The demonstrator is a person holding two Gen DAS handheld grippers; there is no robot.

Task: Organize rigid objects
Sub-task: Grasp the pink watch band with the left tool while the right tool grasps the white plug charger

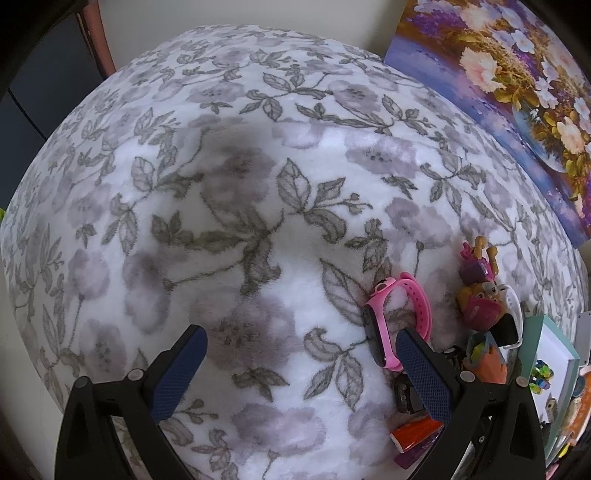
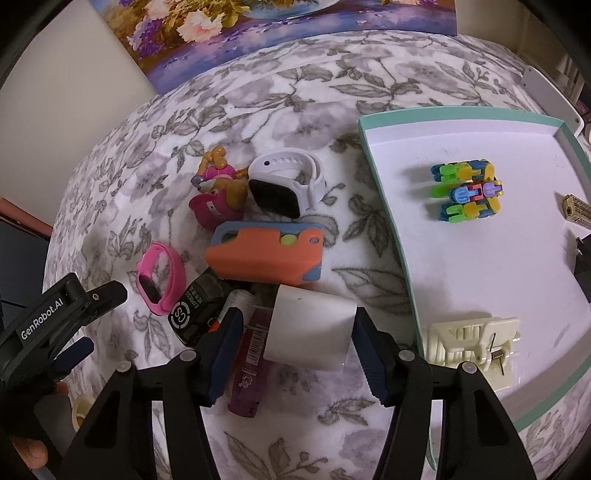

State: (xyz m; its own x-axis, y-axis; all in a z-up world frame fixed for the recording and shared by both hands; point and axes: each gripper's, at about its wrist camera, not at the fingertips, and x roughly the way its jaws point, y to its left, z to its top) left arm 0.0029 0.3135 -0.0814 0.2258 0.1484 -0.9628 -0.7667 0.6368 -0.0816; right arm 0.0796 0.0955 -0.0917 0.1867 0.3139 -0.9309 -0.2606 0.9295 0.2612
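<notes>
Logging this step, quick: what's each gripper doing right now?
Left gripper: open, holding nothing, over the blanket.
Right gripper: shut on the white block.

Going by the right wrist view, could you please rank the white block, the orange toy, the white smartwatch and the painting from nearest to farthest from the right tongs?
1. White block: between the fingers of the right tongs.
2. Orange toy: just beyond the block.
3. White smartwatch: farther back, beside the pink figure.
4. Painting: at the far edge, against the wall.
</notes>
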